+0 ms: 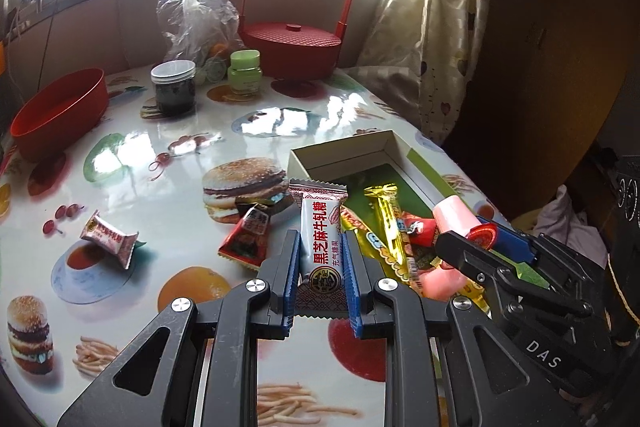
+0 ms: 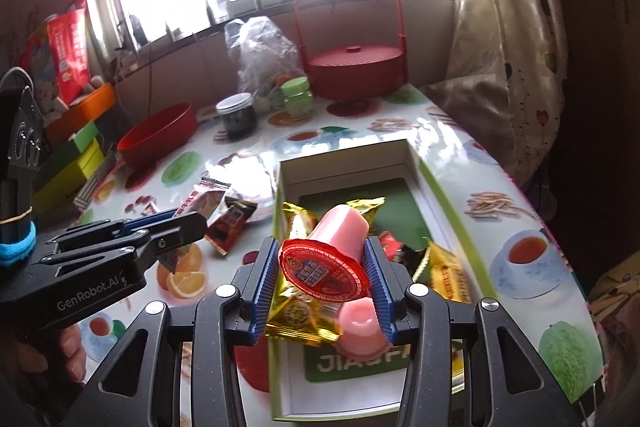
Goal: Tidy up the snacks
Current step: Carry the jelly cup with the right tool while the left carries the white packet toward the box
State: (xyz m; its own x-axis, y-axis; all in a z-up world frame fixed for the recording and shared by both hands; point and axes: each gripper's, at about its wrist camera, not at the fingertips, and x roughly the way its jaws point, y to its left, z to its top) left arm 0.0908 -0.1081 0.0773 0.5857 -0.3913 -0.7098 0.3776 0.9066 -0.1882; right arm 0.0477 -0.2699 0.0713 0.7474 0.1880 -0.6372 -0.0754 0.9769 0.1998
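The left gripper (image 1: 320,259) is clamped on a white nougat bar (image 1: 322,247), its blue pads pressing the wrapper's long sides. The bar stands lengthwise between the jaws, printed with red Chinese characters, a round seal near the lower end and a brown patterned band with crimped edges at both ends. It is held above the worktop (image 1: 168,155), just left of the open box (image 1: 344,151).

The right gripper (image 2: 325,267) grips a pink jelly cup (image 2: 340,227) lying on its side, its red foil lid (image 2: 324,273) facing the camera; the lid's print is too blurred to read. The cup hangs over the box (image 2: 436,187), a shallow white carton with a green outer rim and a green card on its floor.

Inside the box lie gold-wrapped snacks (image 2: 296,319), a second pink jelly cup (image 2: 360,327) partly hidden behind the right pad, and red and dark packets (image 2: 394,245) mostly covered by the held cup.

On the worktop left of the box lie a small red packet (image 1: 244,239) and another nougat piece (image 1: 110,237). Farther off stand a red bowl (image 1: 60,111), a dark jar (image 1: 174,87), a green jar (image 1: 245,73), a crumpled clear bag (image 1: 196,11) and a red lidded basket (image 1: 292,43).
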